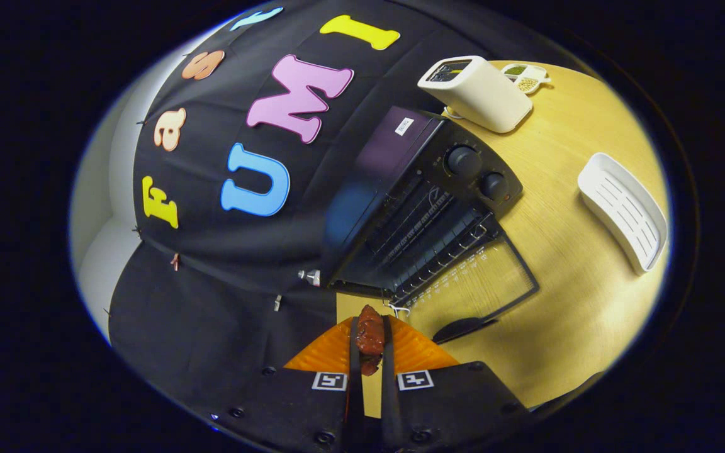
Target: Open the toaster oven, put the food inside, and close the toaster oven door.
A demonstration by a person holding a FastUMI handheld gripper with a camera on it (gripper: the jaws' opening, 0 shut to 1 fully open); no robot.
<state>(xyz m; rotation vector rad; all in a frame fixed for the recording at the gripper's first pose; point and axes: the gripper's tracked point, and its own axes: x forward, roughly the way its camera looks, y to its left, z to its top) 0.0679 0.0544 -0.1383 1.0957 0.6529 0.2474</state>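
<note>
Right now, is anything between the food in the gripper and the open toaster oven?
Nothing visible. The gripper is shut on the food; the toaster oven lies just ahead, its door folded down, rack exposed.

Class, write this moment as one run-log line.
gripper: shut on food | toaster oven: door open, beyond fingers | food: not yet inside | next: likely insert

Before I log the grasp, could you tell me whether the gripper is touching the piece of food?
Touching: in the gripper view both fingers press against the piece of food, no gap either side.
</note>
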